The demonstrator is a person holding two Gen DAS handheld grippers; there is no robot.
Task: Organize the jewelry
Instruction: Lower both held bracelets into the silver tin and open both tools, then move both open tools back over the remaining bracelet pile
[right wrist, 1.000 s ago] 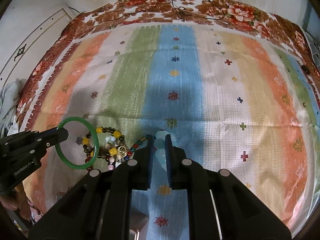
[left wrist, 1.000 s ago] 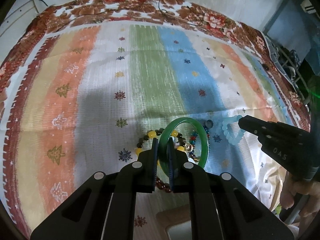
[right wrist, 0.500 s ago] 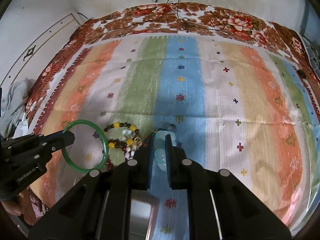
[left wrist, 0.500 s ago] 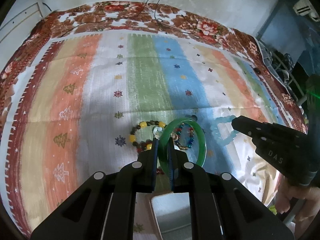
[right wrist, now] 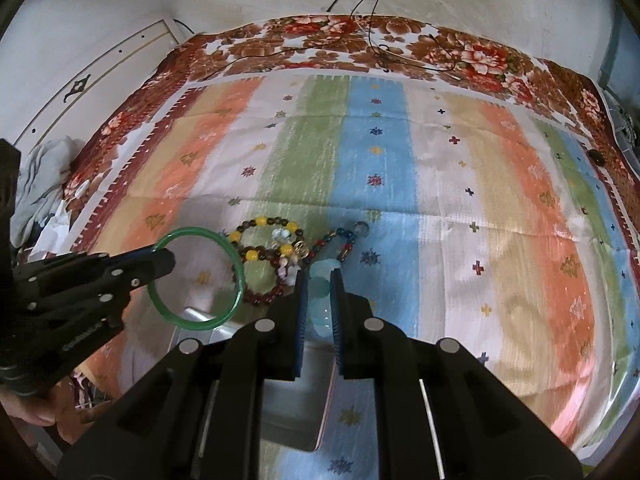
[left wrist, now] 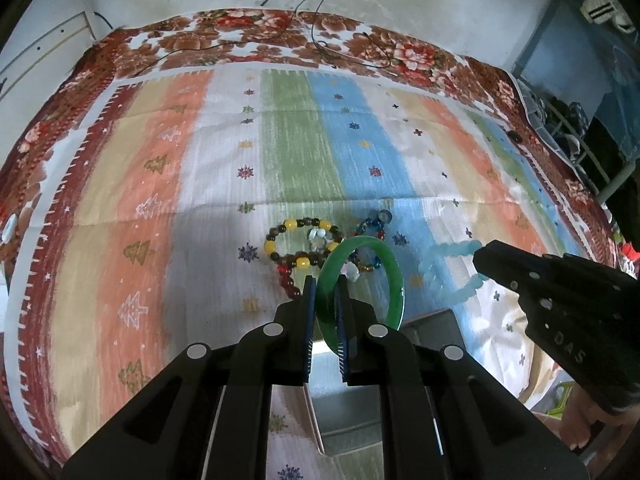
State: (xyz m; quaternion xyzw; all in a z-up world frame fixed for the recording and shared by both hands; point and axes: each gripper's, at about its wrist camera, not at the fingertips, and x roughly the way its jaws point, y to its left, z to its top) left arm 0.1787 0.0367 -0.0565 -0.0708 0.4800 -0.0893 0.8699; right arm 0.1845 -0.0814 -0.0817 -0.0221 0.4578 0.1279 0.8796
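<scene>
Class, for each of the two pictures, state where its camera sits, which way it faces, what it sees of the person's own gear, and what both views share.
Left wrist: on the left gripper, looking steeply down along its fingers at the striped cloth; it is shut on the green glassy bangle; the right gripper enters at right.
Right wrist: on the right gripper, same downward look, shut on the pale blue bead bracelet; the left gripper enters at left.
Shared: bangle, beaded bracelet pile, grey metal box.
</scene>
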